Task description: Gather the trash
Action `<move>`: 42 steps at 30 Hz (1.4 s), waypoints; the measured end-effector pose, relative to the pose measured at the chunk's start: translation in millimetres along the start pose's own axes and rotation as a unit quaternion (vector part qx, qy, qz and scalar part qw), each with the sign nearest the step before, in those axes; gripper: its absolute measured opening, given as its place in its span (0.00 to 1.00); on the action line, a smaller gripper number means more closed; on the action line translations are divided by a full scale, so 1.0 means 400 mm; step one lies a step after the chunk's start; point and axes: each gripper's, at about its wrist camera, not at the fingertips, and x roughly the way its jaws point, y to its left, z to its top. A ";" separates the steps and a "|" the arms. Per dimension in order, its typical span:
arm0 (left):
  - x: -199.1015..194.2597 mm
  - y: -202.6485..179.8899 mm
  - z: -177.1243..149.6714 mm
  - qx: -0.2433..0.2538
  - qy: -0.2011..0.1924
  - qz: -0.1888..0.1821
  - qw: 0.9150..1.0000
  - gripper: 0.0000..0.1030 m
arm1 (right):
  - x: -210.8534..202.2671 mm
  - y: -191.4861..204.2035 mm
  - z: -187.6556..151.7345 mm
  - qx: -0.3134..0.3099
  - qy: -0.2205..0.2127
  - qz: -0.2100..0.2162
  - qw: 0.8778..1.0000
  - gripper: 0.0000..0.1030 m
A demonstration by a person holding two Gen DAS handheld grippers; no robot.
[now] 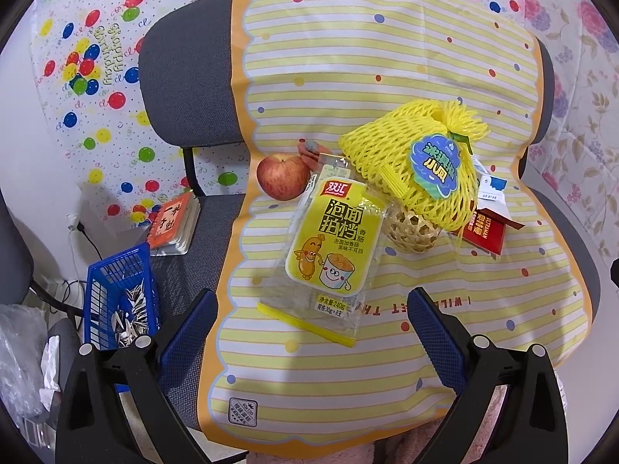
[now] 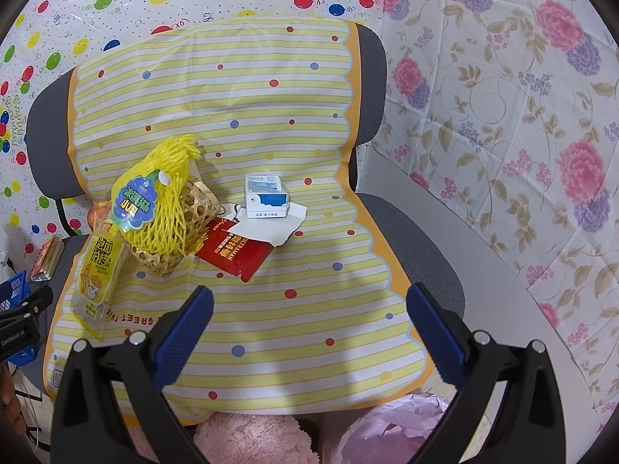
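Left wrist view: we hold the left gripper (image 1: 311, 309) spread wide and empty above the sausage wrapper (image 1: 327, 247) on the striped mat (image 1: 445, 309), the right gripper (image 2: 309, 309) likewise apart.

The striped mat (image 2: 247, 147) looks like smooth, faintly glossy plastic sheet over the chair's (image 2: 421, 239) matt grey cloth. The sausage packet (image 1: 329, 247) is shiny film – the yellow net (image 1: 410, 166) foamy, the small basket (image 1: 412, 232) woven cane. The milk carton (image 2: 266, 197) is coated paper.
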 end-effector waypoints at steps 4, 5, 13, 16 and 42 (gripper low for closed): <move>-0.001 0.000 0.002 0.000 -0.002 0.001 1.000 0.94 | 0.000 0.000 -0.001 0.001 -0.001 0.000 1.000 0.95; -0.002 0.001 0.002 0.000 -0.002 0.001 1.000 0.94 | 0.000 0.000 -0.001 0.001 -0.001 0.000 1.000 0.95; -0.002 0.001 0.003 0.000 -0.002 0.001 1.000 0.94 | -0.001 0.001 0.000 0.000 -0.003 -0.001 1.000 0.95; -0.002 0.001 0.003 0.000 -0.002 0.001 1.000 0.94 | -0.002 0.001 0.000 0.000 -0.002 0.000 1.000 0.95; 0.010 0.003 -0.007 -0.002 0.005 0.004 1.000 0.93 | 0.007 0.011 -0.005 -0.004 0.005 0.001 1.000 0.95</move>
